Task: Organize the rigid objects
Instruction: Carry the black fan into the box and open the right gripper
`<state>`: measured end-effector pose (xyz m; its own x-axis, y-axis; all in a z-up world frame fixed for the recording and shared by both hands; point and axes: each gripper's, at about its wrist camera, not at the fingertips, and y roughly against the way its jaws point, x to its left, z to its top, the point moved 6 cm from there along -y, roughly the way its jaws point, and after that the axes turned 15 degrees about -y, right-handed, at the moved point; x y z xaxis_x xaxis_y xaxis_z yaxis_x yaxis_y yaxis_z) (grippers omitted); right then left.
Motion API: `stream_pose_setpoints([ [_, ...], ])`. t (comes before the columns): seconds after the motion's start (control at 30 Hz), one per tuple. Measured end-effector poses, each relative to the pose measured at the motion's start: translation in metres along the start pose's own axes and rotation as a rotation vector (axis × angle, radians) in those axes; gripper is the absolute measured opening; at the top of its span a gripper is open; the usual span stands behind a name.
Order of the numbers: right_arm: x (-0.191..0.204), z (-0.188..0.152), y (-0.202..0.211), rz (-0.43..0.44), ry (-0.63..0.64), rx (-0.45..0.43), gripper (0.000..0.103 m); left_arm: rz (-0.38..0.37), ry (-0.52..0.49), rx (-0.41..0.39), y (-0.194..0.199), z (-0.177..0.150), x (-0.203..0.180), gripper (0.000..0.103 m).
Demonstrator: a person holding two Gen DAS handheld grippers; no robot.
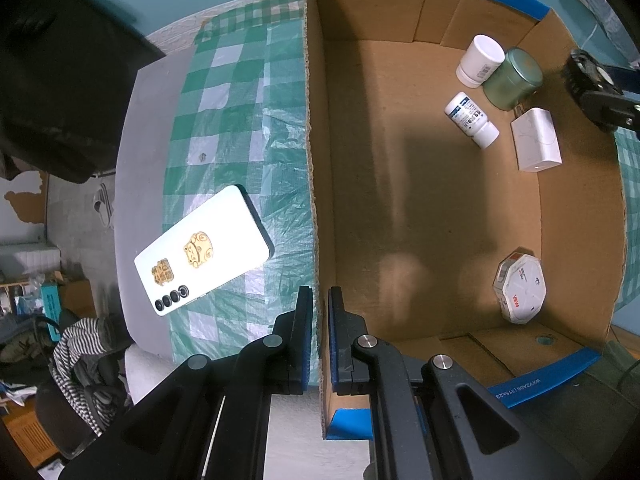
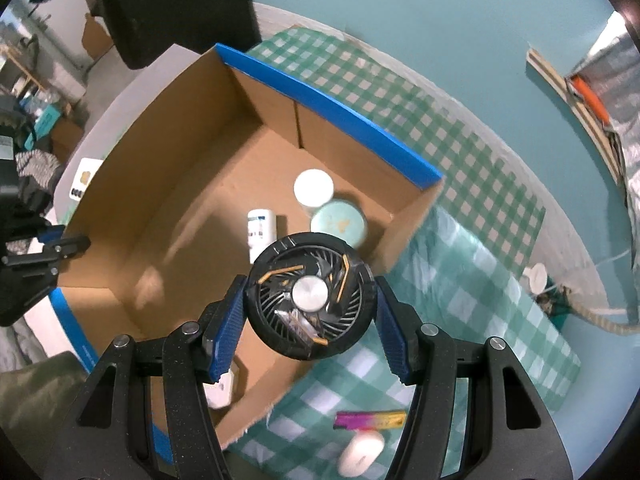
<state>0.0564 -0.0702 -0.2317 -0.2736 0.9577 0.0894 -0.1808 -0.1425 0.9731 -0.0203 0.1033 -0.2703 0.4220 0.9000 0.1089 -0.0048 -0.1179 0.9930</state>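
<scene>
One open cardboard box (image 1: pixel 400 200) with blue-taped rims sat on a counter (image 1: pixel 136 160) covered by a green-and-white checked cloth (image 1: pixel 240 120). Five things lay inside the box: two white bottles, one standing (image 1: pixel 480 60) and one on its side (image 1: pixel 472 120), one green round tin (image 1: pixel 512 80) touching the standing bottle, one white power adapter (image 1: pixel 536 140) just beside the tin, and one octagonal white case (image 1: pixel 520 286) well apart near the opposite corner. One black round fan (image 2: pixel 312 296) was pinched between the blue pads of the right gripper (image 2: pixel 312 300), held above the box's near wall, over the tin and the lying bottle. The left gripper (image 1: pixel 320 320) was pressed together on the box's side wall, the cardboard edge between its pads. Outside the box, one white phone (image 1: pixel 204 248) with gold stickers lay face down on the cloth just beside that wall. On the other side, one white oval object (image 2: pixel 360 452) and one multicoloured strip (image 2: pixel 368 420) rested on the cloth near each other. A teal wall (image 2: pixel 440 40) stood behind the counter, and a cluttered floor with striped fabric (image 1: pixel 76 356) lay beyond its edge.
</scene>
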Motion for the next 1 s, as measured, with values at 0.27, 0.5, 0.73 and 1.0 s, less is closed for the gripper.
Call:
stream_pose_setpoints([
  [0.27, 0.011, 0.000, -0.016, -0.003, 0.020, 0.032, 0.061, -0.001, 0.003, 0.000, 0.001, -0.003, 0.001, 0.006],
  [0.5, 0.013, -0.003, -0.023, -0.021, 0.021, 0.041, 0.061, -0.002, 0.001, -0.001, 0.000, -0.004, 0.002, 0.006],
  [0.73, 0.008, -0.001, -0.015, -0.019, 0.001, 0.023, 0.061, -0.002, -0.001, -0.002, 0.000, -0.004, 0.001, 0.006],
  [1.0, 0.006, -0.001, -0.005, -0.012, -0.022, 0.014, 0.061, 0.000, -0.004, -0.004, 0.000, -0.004, 0.000, 0.006],
])
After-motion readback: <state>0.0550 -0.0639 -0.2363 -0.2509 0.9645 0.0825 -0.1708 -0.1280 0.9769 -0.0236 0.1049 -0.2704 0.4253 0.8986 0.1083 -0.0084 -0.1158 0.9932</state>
